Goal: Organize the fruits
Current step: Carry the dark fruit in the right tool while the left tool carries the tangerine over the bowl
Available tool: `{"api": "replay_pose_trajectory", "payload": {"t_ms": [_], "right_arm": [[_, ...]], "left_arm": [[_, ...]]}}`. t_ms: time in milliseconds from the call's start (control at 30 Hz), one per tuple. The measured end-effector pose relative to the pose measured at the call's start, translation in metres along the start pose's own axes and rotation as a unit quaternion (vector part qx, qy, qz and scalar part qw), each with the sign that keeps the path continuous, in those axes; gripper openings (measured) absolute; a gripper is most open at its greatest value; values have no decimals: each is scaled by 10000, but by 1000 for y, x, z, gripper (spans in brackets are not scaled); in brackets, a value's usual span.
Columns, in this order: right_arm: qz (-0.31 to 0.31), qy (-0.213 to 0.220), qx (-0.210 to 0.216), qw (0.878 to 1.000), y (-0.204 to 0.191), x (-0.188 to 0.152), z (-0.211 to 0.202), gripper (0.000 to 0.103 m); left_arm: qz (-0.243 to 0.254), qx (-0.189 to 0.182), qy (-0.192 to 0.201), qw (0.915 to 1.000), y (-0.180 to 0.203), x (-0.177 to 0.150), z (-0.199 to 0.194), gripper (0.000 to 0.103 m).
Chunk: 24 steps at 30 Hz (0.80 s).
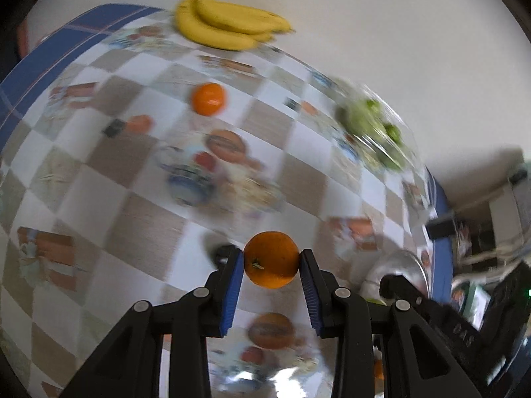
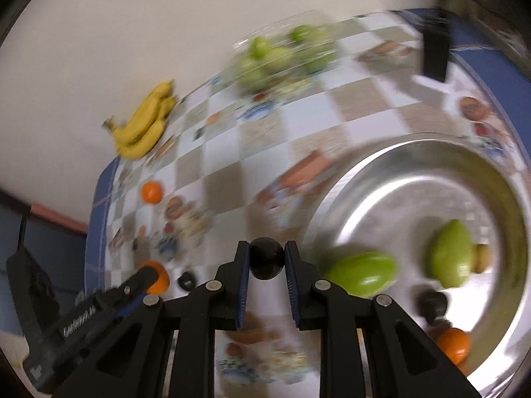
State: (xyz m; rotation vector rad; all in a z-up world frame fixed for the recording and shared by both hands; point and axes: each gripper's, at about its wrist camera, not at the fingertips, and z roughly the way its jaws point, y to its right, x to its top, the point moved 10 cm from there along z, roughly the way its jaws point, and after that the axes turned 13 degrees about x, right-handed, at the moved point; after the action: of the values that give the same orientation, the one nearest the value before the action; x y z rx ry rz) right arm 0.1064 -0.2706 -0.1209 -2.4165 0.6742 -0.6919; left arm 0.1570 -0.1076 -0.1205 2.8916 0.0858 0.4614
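My left gripper is shut on an orange, held above the checkered tablecloth. My right gripper is shut on a small dark round fruit, just left of a large metal bowl. That bowl holds two green fruits, a dark fruit, an orange and a small brown fruit. In the right wrist view the left gripper shows at lower left with its orange. Another orange lies loose on the cloth.
A bunch of bananas lies at the far table edge by the white wall. A clear bowl of green fruits stands at the back. A second dark fruit sits on the cloth. A black box stands at the far right corner.
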Motion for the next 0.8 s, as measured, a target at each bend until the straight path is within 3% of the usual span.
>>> {"api": "replay_pose_trajectory", "payload": {"t_ms": [200,467,667,800], "right_arm": [[488,390,-259,9977,52,14,-38,22],[1060,906,-497,9890,106,26,-83,22],[1172,1004,-464,9869,121,30,-89,22],[1092,1005,-465,9878,121,35,-82,22]], "left_arm": [[822,-81,-43,9966,66,-34,2,37],[1883,-161,118,9819,131,-73,-1,37],[2290,-158,470,9722,161,-67,6,37],[2380,-132,470,9700,168,-63,18,37]]}}
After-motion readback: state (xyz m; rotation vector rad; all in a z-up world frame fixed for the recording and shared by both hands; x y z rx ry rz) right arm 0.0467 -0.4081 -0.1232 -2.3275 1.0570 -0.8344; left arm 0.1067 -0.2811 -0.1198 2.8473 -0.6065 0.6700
